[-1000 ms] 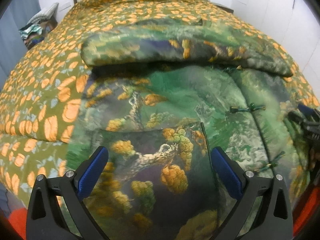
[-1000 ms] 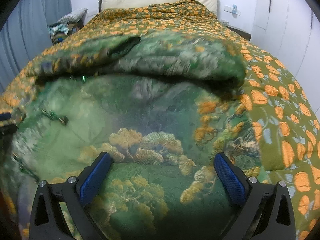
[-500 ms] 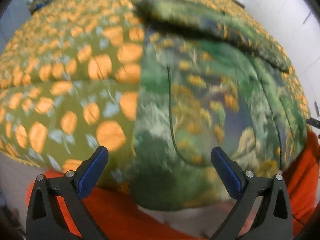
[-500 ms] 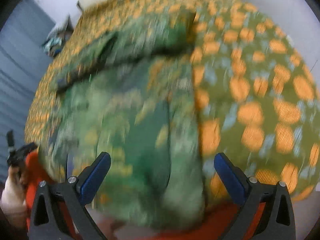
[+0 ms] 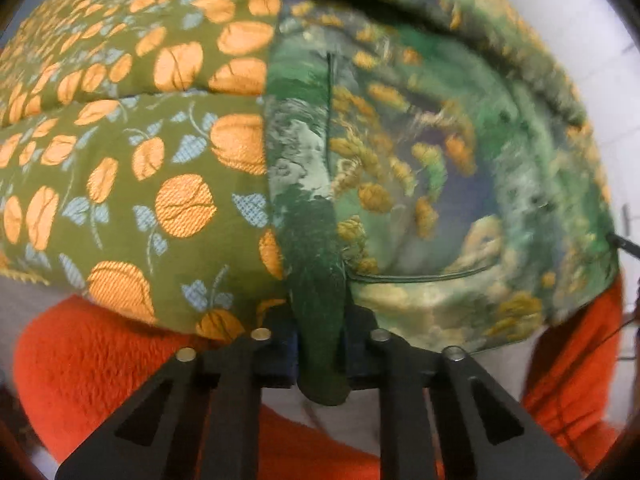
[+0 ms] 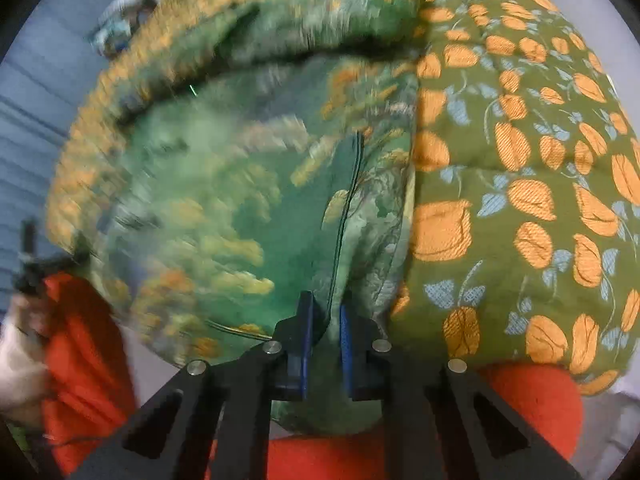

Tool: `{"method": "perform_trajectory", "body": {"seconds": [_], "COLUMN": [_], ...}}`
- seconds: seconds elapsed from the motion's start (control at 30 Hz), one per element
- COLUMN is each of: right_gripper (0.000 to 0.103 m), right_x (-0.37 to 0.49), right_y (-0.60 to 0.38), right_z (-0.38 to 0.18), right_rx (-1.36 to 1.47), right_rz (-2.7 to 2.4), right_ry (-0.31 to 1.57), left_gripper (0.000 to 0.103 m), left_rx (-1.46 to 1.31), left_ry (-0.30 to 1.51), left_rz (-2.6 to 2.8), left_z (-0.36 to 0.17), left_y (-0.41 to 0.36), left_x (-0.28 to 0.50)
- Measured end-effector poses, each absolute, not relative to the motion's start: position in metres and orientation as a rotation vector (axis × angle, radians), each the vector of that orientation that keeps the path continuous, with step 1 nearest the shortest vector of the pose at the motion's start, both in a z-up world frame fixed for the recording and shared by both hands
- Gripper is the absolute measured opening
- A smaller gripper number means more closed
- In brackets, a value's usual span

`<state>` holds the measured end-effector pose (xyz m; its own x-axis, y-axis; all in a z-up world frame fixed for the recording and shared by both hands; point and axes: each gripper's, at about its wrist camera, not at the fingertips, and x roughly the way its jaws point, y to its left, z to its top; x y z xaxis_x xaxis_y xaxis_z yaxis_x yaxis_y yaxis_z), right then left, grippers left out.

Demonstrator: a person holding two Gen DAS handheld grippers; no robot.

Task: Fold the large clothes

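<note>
At near bed edge: left tongs and right tongs each clamped on green garment hem corners.

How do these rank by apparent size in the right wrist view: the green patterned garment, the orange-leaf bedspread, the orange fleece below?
1. green patterned garment, though it lies nearest the camera, and the bedspread is almost equal.
2. orange-leaf bedspread.
3. orange fleece, only patches showing.

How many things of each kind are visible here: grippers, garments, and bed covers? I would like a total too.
Grippers: 2, the left gripper and the right gripper
Garments: 1, the green landscape-print jacket
Bed covers: 1, the olive quilt with orange fruits
Total: 4
</note>
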<state>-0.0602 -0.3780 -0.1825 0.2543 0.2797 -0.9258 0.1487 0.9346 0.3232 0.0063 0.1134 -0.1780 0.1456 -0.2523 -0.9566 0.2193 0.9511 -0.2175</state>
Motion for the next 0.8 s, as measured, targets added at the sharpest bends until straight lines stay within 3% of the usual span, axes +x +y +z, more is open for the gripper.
{"method": "perform_trajectory", "body": {"seconds": [0.2,0.37,0.47,0.63,0.7,0.77,0.8], "right_gripper": [0.011,0.000,0.000,0.005,0.015,0.044,0.071], "right_x": [-0.082,-0.132,-0.142,-0.123,-0.117,-0.119,-0.118], "right_y": [-0.376,-0.377,-0.392,-0.398,-0.390,-0.394,-0.394], "right_z": [-0.115,-0.082,-0.061,-0.060,-0.083,-0.108,-0.124], "right_rx": [0.434,0.575,0.683,0.546,0.460,0.423,0.402], "right_rz": [0.153,0.217,0.238,0.134,0.104,0.096,0.096], "right_ry": [1.198,1.178,1.091,1.073,1.148,1.237,1.282], "left_gripper": [0.012,0.011,0.010,0.010,0.010,0.010,0.010], "left_rx": [-0.028,-0.122,-0.214,-0.133,-0.138,-0.156,-0.170], "left_ry": [1.304,1.302,1.271,1.279,1.310,1.334,1.342], "left_rz": [-0.453,-0.493,-0.519,-0.519,-0.508,-0.491,-0.483], "left_z": [-0.116,-0.080,-0.061,-0.065,-0.075,-0.086,-0.090], "left_y": [0.117,0.140,0.144,0.129,0.130,0.137,0.141], "left_x": [-0.040,-0.082,-0.070,-0.056,-0.056,-0.058,-0.059]}}
